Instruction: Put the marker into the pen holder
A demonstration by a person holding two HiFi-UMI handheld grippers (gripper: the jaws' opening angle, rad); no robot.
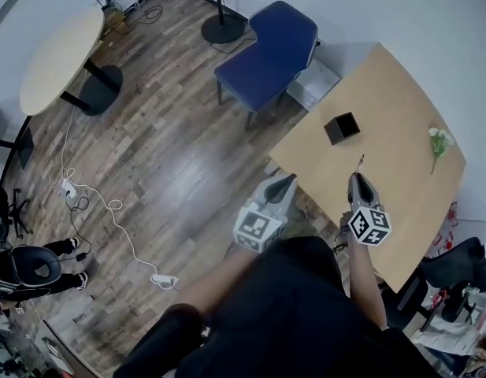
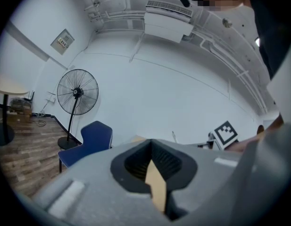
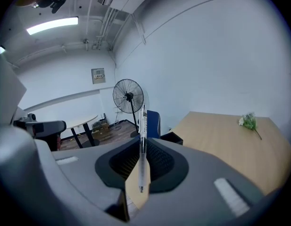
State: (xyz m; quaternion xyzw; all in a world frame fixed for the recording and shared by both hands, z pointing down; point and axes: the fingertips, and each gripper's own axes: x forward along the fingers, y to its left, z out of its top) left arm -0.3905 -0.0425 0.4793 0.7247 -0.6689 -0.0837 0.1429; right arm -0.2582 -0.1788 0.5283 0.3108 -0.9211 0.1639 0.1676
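Note:
My right gripper [image 1: 359,179] is shut on a thin marker [image 3: 143,145], which stands upright between its jaws and pokes out past the tips [image 1: 360,162]. It hovers over the near edge of the wooden table [image 1: 400,132]. The black square pen holder [image 1: 342,127] stands on the table a short way beyond the marker tip; in the right gripper view the pen holder [image 3: 172,137] shows just past the jaws. My left gripper [image 1: 283,186] hangs off the table's left edge, jaws closed together with nothing between them. In the left gripper view the right gripper's marker cube [image 2: 225,132] shows at right.
A small white flower sprig [image 1: 439,142] lies at the table's far right. A blue chair [image 1: 268,52] stands beyond the table's left corner, a floor fan base [image 1: 222,28] behind it. A round table [image 1: 60,57] and floor cables [image 1: 109,211] lie to the left.

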